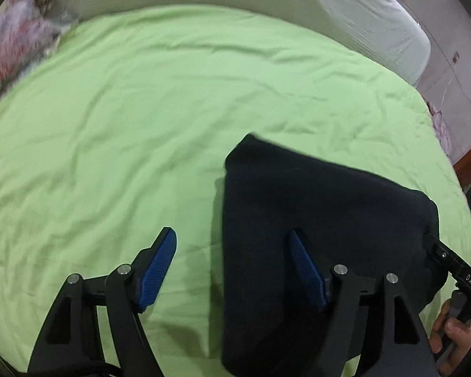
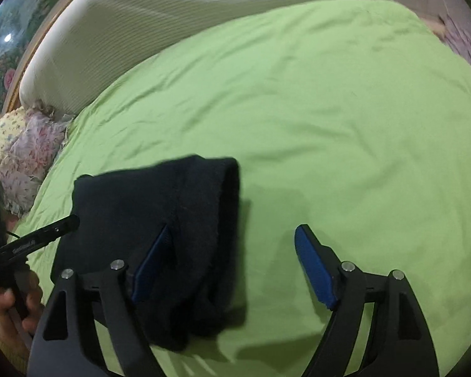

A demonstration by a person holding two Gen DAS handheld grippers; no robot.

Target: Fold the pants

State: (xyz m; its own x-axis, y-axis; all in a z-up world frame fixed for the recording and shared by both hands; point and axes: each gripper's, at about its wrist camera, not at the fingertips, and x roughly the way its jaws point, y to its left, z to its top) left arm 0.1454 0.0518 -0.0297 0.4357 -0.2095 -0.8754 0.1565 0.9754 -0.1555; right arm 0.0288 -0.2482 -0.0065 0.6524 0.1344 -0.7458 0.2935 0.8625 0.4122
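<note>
On wrinkled green sheet (image 1: pixel 141 119) — dark folded pants (image 1: pixel 298 220), soft bundle; both grippers' fingers spread wide, holding nothing.

A wrinkled green sheet (image 2: pixel 314 110) covers the bed, with a white bolster (image 2: pixel 147 9) and floral pillows (image 2: pixel 31 144) at its edge.

A wrinkled lime-green cotton bedsheet (image 2: pixel 298 119) covered the bed; a white ribbed bolster (image 2: pixel 125 25) lay at twelve o'clock, floral frilled pillows (image 2: pixel 31 150) at nine.
</note>
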